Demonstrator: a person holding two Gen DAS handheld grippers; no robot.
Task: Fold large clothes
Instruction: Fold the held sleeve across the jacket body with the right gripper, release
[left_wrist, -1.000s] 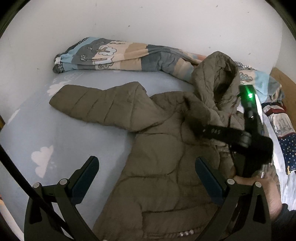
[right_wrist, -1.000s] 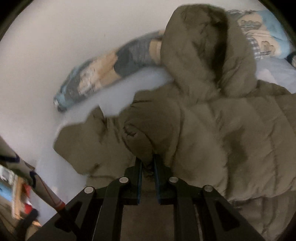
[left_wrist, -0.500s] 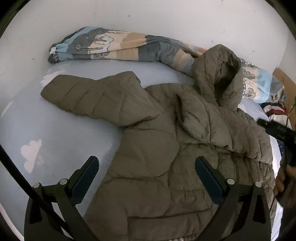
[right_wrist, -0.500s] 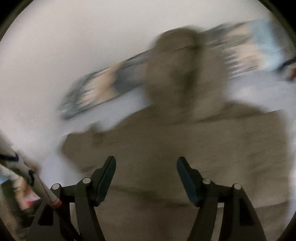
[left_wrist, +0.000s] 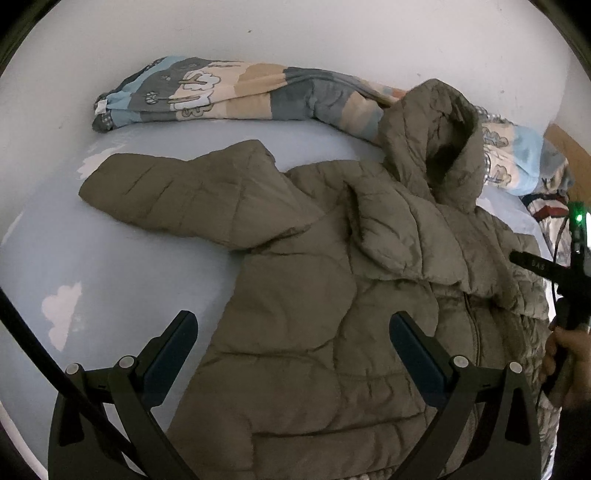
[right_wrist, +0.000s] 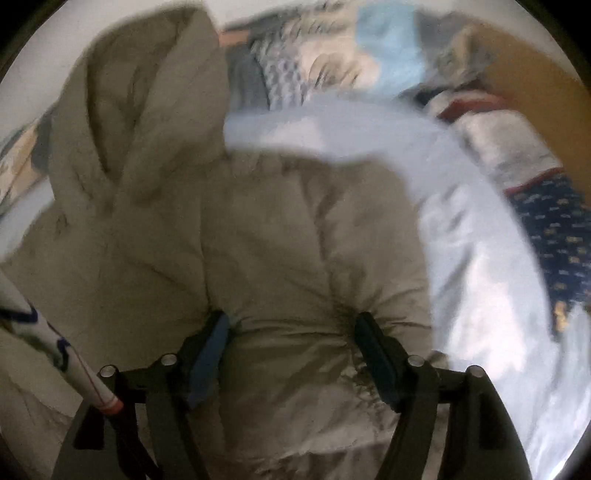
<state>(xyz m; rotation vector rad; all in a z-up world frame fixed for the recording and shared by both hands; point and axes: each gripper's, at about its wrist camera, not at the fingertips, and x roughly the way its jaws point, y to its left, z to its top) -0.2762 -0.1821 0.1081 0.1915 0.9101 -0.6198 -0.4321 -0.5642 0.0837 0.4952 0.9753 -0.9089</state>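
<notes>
Left wrist view showed an olive padded jacket spread on a pale blue bedsheet, its hood propped up toward the white wall. One sleeve lay stretched out flat to the left on the sheet. The other sleeve was folded across the chest of the jacket. A rolled, patterned quilt lay along the wall behind the jacket. The left gripper hung above the lower part of the jacket with its jaws wide apart and nothing between them. At the right edge a hand held the other tool.

Right wrist view was blurred. There the right gripper had just been opening, and its jaws stood apart with a bulge of jacket fabric between them. Both fingertips pressed down into the padding, which puckered around them. Whether the pads squeezed the fabric could not be told. Bare sheet and a dark blue patterned cloth lay to the right.
</notes>
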